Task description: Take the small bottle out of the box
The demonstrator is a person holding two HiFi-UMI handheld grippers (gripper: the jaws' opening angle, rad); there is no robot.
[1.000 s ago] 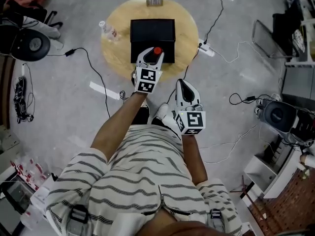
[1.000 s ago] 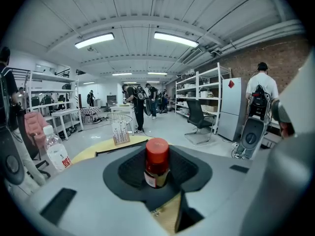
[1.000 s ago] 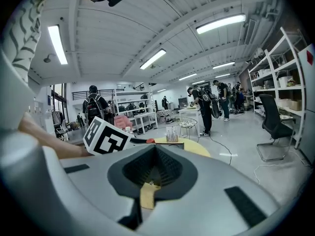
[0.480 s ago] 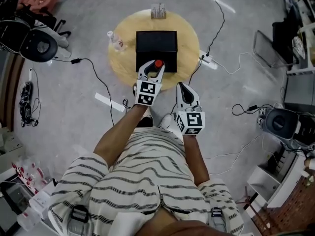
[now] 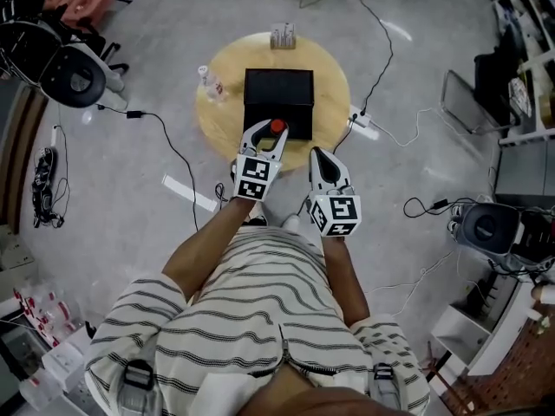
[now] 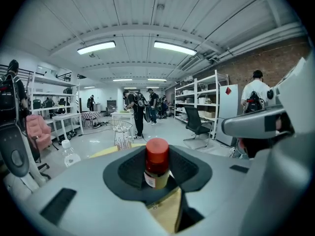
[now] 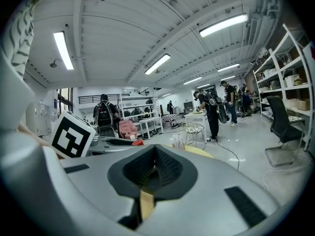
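**A:** Head view: any room at the edges?
**B:** The left gripper [image 5: 273,131] holds the small bottle [image 5: 277,126] over the box's [image 5: 277,94] near edge, mid-desk [image 5: 334,94]. The right gripper [image 5: 319,156] hangs at the desk's near edge, over the floor [image 5: 416,76].
**A:** And the gripper views?
**B:** The left jaws are clamped on the red-capped bottle. The right jaws are together, with nothing between them.

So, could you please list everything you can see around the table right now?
round wooden table: one, light brown, on the grey floor ahead of the person
black rectangular box: one, black, middle of the table
small red-capped bottle: one, red cap with pale label, between the left gripper's jaws
clear plastic water bottle: one, clear, table's left edge
rack of small vials: one, clear, table's far edge
white power strip: one, white, floor right of the table
black office chair: one, black, upper left
left gripper: white-grey, shut on the bottle
right gripper: white-grey, shut, empty
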